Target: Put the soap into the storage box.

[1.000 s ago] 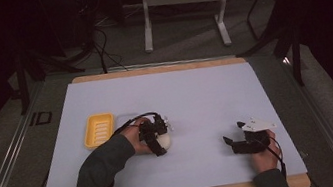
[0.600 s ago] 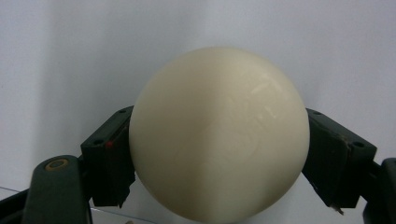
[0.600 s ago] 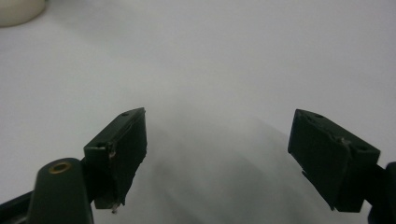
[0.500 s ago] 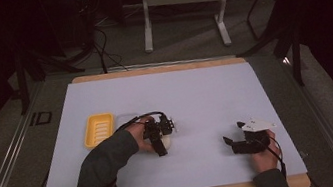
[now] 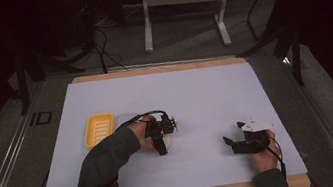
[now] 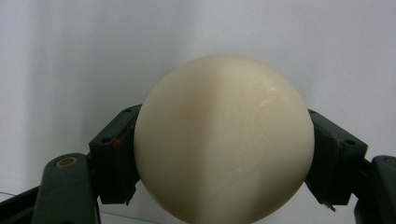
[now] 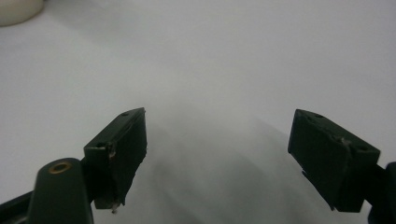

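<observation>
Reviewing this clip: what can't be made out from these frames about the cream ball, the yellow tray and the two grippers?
- Cream ball: its underside is cut off by the bottom edge of the left gripper view; in the high view the left gripper hides most of it, so lifted or resting is unclear.
- Yellow tray: too small in the high view to tell if anything lies inside.
- Right gripper: surface beneath is blurred.

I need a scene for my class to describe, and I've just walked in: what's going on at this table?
A person at a white-covered table holds a gripper in each hand. The left gripper has its jaws closed on the sides of a cream, rounded object, just right of a yellow tray. The right gripper rests open near the table's right front, with nothing between its jaws.
</observation>
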Motion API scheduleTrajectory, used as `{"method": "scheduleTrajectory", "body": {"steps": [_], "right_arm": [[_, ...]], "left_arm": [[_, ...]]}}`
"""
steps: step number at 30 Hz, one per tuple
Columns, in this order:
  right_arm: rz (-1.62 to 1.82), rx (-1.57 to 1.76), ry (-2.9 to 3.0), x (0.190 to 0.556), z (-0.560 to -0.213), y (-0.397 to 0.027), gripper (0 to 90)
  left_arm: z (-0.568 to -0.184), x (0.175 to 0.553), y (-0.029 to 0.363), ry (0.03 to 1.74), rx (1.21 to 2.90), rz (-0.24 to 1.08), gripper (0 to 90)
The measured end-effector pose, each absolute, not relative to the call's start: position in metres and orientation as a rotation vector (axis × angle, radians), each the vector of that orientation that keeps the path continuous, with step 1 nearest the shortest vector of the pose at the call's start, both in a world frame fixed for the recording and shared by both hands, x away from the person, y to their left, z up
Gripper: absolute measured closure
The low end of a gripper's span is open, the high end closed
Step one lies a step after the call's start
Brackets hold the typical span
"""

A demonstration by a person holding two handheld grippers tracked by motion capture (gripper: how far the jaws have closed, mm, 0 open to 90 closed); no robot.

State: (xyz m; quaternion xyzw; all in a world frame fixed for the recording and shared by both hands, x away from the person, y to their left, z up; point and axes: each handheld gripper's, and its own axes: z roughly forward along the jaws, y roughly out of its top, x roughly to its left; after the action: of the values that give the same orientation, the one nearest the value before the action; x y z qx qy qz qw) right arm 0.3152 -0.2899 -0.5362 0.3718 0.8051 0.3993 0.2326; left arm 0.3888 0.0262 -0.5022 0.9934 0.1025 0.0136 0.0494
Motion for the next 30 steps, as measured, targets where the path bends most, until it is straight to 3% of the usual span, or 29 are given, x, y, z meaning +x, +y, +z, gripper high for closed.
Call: {"method": "scheduleTrajectory", "body": {"steps": [30], "right_arm": [[1.100,1.020,2.211,0.315,-0.536,-0.290,19.1]], "left_arm": [[-0.485,0.394,0.030,0.283,3.041,0.074,24.6]]}}
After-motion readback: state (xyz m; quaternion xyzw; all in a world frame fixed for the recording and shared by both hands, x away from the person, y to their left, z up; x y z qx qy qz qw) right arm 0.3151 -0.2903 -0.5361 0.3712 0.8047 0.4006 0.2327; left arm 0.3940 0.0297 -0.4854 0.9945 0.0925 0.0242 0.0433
